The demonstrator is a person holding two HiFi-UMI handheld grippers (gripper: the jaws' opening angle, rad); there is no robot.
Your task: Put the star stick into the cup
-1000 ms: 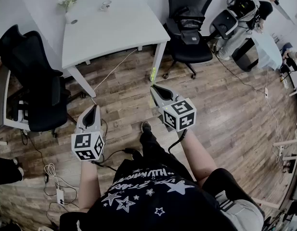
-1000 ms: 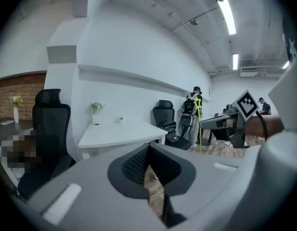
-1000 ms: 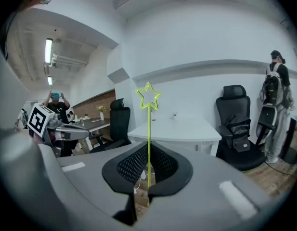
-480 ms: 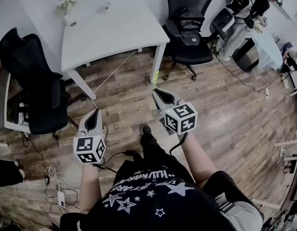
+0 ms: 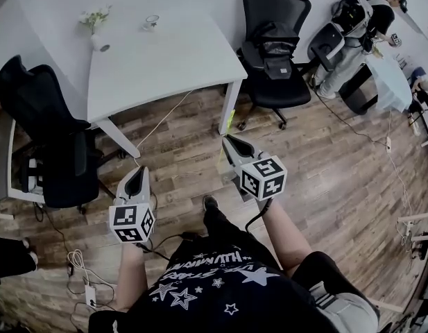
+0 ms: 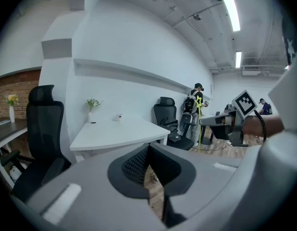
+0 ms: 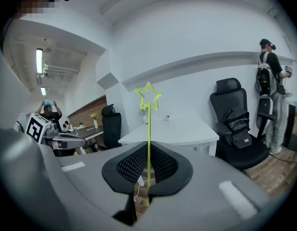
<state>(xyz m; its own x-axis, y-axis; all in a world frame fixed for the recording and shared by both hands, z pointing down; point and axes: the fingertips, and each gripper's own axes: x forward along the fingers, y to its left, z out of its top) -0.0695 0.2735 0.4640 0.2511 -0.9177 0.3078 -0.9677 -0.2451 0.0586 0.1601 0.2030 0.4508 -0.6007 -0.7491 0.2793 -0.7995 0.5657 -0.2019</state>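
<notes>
Office, white table (image 5: 158,57) w/ cup (image 5: 152,23), star stick (image 7: 148,124) in right tongs (image 7: 148,167)

Table (image 5: 165,61): ahead of the person, against the far wall.
Vase (image 5: 97,39): on the table, far left corner.
Cup (image 5: 152,23): on the table, right of the vase, near the far edge.
Chair (image 5: 44,130): at the table's left end.
Second chair (image 5: 272,40): right of the table.
Left gripper (image 5: 137,174), right gripper (image 5: 227,140): over the floor before the table, well apart from the cup.
Star stick (image 7: 148,129): upright between the right gripper's closed jaws.
Cables (image 5: 78,266): on the floor, lower left.
</notes>
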